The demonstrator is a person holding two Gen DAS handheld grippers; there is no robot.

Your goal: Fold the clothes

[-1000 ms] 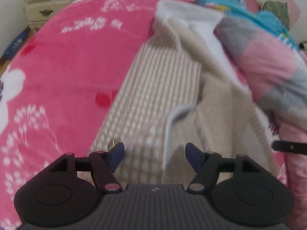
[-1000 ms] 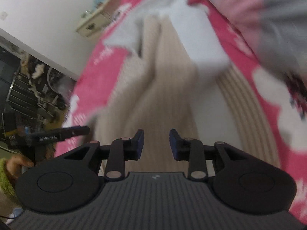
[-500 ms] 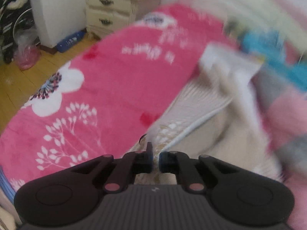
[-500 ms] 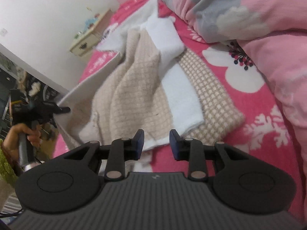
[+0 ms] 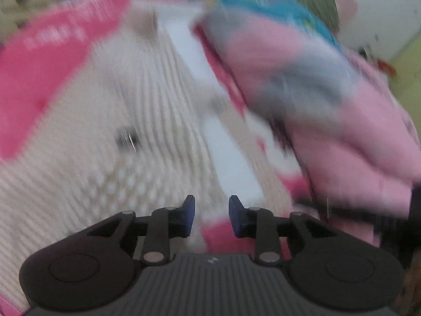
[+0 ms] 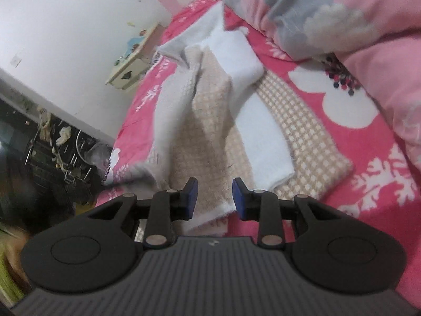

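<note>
Left wrist view, heavily blurred: the left tool (image 5: 211, 216) hangs with its blue-padded fingers (image 5: 190, 214) parted and nothing between them. The beige checked garment (image 5: 126, 142) spreads over the pink floral bed cover (image 5: 39, 73) ahead of the tool and to its left, with its white lining (image 5: 229, 158) running as a strip from the far end down toward the gap between the fingers. A small dark spot, possibly a button, sits on the weave left of centre; the blur makes it hard to tell. A bare patch of pink cover shows just in front of the fingertips. To the right a pink and grey quilt (image 5: 329, 100) is heaped, with something turquoise (image 5: 263, 2) beyond it.

Right wrist view, sharp: the right tool (image 6: 215, 197) is likewise released, fingers (image 6: 238, 197) apart and gripping nothing. The garment (image 6: 210, 121) lies crumpled lengthwise on the bed cover (image 6: 368, 158) straight ahead; its near hem reaches between and just under the fingertips, whether touching cannot be told. The white lining (image 6: 265, 137) is folded outward over the checked side (image 6: 310, 142), which lies flat to the right. The quilt (image 6: 355, 21) bulks at upper right, near the garment's far right edge. A cream nightstand (image 6: 131, 68) stands by the white wall (image 6: 65, 26) to the left of the bed.
</note>
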